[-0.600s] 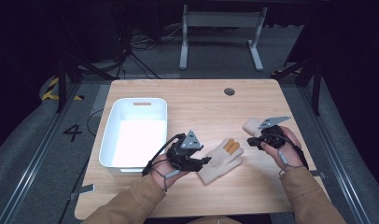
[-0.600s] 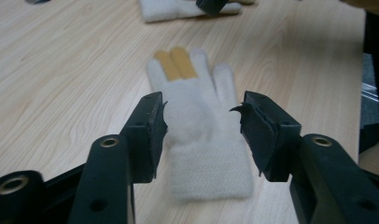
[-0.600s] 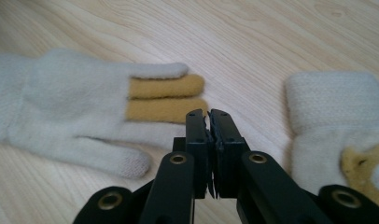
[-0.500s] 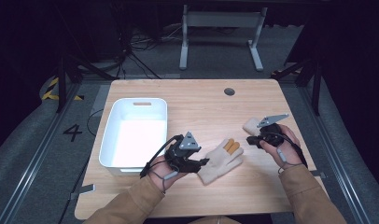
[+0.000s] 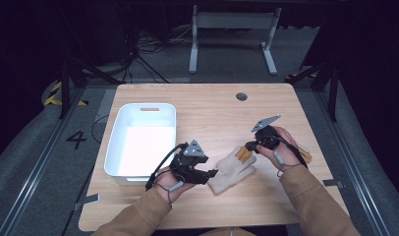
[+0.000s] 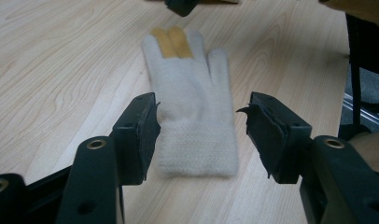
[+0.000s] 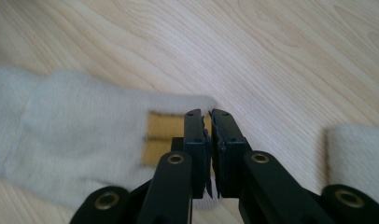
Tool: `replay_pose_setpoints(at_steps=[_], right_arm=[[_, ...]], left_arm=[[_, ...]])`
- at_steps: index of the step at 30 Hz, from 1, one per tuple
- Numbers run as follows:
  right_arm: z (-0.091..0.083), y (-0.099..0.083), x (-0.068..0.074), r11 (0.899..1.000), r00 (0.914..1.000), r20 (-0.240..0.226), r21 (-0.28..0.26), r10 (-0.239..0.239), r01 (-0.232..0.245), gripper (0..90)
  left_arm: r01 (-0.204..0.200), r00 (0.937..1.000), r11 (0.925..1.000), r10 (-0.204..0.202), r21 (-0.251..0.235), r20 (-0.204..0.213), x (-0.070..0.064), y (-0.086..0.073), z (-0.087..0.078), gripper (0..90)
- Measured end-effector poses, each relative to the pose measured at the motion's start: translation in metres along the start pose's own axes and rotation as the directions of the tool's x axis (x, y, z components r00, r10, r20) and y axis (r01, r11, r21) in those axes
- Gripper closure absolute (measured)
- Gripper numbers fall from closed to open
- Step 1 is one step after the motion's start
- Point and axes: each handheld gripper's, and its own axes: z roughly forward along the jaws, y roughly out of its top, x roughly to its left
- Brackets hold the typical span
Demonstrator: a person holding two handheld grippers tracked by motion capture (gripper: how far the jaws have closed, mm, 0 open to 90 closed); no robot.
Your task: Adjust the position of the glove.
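Light wooden table [image 5: 207, 105] sat mid-frame with a round grommet hole [image 5: 241, 96] near its far edge. Dark grey floor [image 5: 35, 142] around it, a white "4" [image 5: 76, 140] at left, yellow-black tape [image 5: 54, 93] upper left. Grey desk frame [image 5: 232, 34] and loose cables [image 5: 143, 54] stood top centre. Room was dark.
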Motion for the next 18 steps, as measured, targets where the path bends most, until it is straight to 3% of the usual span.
replay_pose_setpoints(at_steps=[18], right_arm=[[0.042, 0.033, 0.014, 0.999, 0.9977, -0.057, 0.036, -0.036, 0.038, 85.1]], left_arm=[[-0.014, 0.9999, 0.9993, 0.014, 0.034, 0.005, -0.002, -0.005, 0.001, 43.6]])
